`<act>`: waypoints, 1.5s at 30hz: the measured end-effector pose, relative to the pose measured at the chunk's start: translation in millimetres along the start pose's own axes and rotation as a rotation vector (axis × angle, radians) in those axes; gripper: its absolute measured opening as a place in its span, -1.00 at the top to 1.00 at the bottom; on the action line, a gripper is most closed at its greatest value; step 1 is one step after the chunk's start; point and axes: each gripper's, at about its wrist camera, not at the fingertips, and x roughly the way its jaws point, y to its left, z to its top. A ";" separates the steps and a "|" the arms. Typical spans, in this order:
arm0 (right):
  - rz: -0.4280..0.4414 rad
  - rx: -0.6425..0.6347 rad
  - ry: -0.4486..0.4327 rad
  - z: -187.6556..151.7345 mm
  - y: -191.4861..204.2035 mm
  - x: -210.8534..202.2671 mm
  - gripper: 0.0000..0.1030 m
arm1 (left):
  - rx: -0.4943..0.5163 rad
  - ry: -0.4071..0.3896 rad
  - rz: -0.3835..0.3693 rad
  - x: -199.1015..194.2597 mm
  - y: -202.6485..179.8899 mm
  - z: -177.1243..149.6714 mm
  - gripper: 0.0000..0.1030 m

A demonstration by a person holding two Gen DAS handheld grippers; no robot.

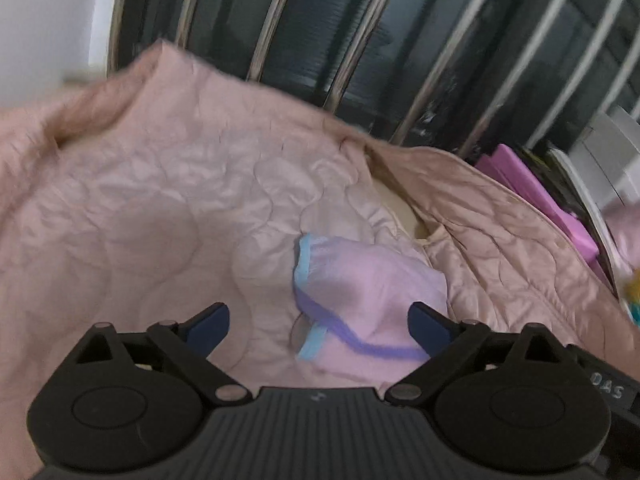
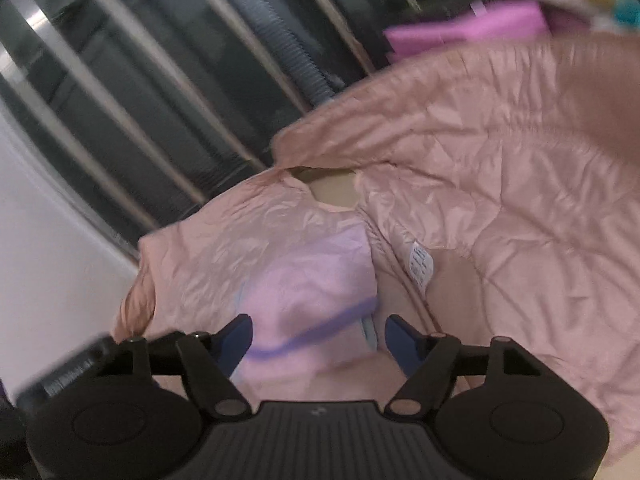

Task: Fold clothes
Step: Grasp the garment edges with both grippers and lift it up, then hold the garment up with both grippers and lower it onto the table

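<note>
Lilac-pink woven fabric with light-blue and purple binding forms the small garment (image 1: 368,300), which lies bunched at lower centre of both wrist views, on top of the pink quilted jacket (image 1: 160,200). The small garment shows a rounded hump and a curled bound edge, not flat layers; folding of this piece is judged incomplete. Motion blur prevents confirming whether any crease is already set.

The jacket is spread open beneath it. Its shell is thin, glossy and crinkled, with curved stitched quilting lines. In the right wrist view a white care label (image 2: 420,266) shows right of centre on the lining, and a gap between the panels at centre exposes a tan surface (image 2: 332,190). The jacket is not folded into a compact shape; whether it serves as work surface or awaits folding cannot be determined.

The left gripper (image 1: 318,322) has its blue-tipped fingers spread wide. The small garment lies between and beyond them, with no cloth pinched. The right gripper (image 2: 318,338) is likewise wide apart, straddling the same garment, holding nothing.

Dark vertical bars with pale metal rails (image 1: 360,40) fill the upper frame. A magenta flat object (image 1: 532,200) lies at right.
</note>
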 end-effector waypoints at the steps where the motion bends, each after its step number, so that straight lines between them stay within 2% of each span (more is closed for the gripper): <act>1: -0.002 0.048 0.028 5.7 -4.1 11.2 -0.14 | -0.002 0.022 0.002 9.9 -1.2 3.4 -0.75; 2: -0.006 0.087 0.055 10.2 -7.4 21.4 0.03 | -0.007 0.040 0.012 18.4 -3.3 5.4 -0.57; 3: -0.015 0.103 0.076 11.6 -8.7 29.3 0.08 | -0.023 0.060 0.018 26.2 -2.3 5.8 -0.38; 4: -0.024 0.120 0.098 13.1 -10.0 37.3 0.11 | -0.039 0.080 0.024 33.9 -1.2 6.2 -0.27; 5: -0.027 0.139 0.113 14.3 -11.4 44.0 0.13 | -0.058 0.099 0.027 41.1 0.3 6.3 -0.06; 6: -0.018 0.162 0.112 14.9 -12.8 47.8 0.15 | -0.089 0.111 0.011 45.9 3.9 5.3 0.34; 7: -0.006 0.180 0.109 15.6 -13.6 51.2 0.34 | -0.125 0.122 -0.029 50.5 7.9 3.8 0.63; 8: 0.006 0.178 0.101 16.4 -12.5 53.2 0.71 | -0.158 0.126 -0.069 52.1 10.8 3.3 0.90; 9: 0.003 0.159 0.093 16.8 -10.1 54.2 0.85 | -0.185 0.127 -0.103 52.9 13.2 3.0 0.91; 11: -0.002 0.122 0.075 17.6 -5.2 56.1 0.93 | -0.182 0.089 -0.121 46.8 13.8 3.9 0.93; 14: 0.034 0.118 0.031 15.8 -1.9 47.4 0.95 | -0.199 0.030 -0.179 26.6 16.2 8.2 0.94; 18: 0.128 0.083 -0.050 18.6 14.9 5.0 0.95 | -0.156 -0.063 -0.213 -19.8 7.9 15.5 0.94; 25: 0.271 -0.067 -0.178 27.5 81.6 -99.9 0.95 | -0.083 -0.262 -0.323 -142.5 -11.3 25.6 0.95; 32: 0.382 -0.265 -0.343 11.3 154.3 -235.1 0.95 | -0.019 -0.477 -0.417 -285.3 -24.7 26.4 0.95; 37: 0.402 -0.388 -0.448 -6.3 191.5 -317.3 0.95 | 0.045 -0.597 -0.457 -374.8 -34.7 18.8 0.95; 45: 0.414 -0.535 -0.603 -28.9 238.7 -427.6 0.95 | 0.136 -0.735 -0.490 -476.6 -62.2 13.4 0.95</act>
